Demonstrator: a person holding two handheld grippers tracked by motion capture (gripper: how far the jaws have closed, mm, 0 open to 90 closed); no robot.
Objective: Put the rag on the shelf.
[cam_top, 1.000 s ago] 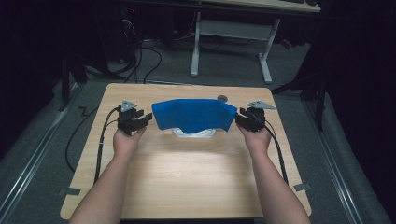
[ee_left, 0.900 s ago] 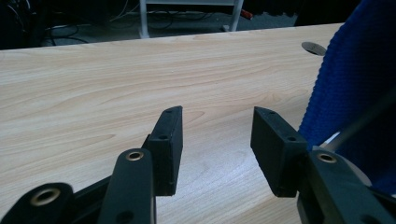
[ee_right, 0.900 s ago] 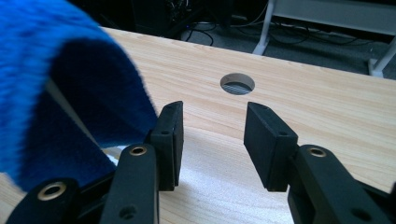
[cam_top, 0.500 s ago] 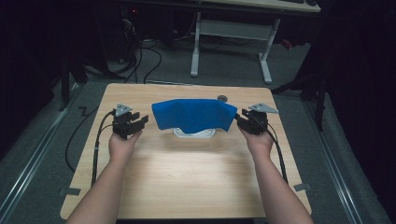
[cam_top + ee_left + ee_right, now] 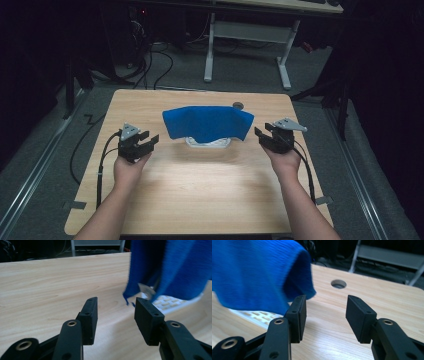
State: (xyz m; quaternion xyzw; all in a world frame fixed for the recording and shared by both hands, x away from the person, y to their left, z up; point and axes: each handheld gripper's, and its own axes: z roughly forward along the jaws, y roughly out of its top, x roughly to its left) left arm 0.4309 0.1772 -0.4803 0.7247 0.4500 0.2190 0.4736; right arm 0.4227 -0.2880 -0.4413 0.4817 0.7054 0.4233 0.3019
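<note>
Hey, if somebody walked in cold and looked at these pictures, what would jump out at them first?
The bright blue knitted cloth draped over a white slotted rack at the middle of the wooden table catches the eye first. Next come the two black claws flanking it, both open and apart from the cloth: the left claw at its left end, the right claw at its right end. A round hole sits in the tabletop just behind the cloth.

— What's around me?
— A pale wooden table (image 5: 210, 195) on grey floor (image 5: 45, 165), lit from above.
— And beyond?
— Dark room, a white desk frame (image 5: 247, 37), black cables (image 5: 155, 65) trailing.
</note>
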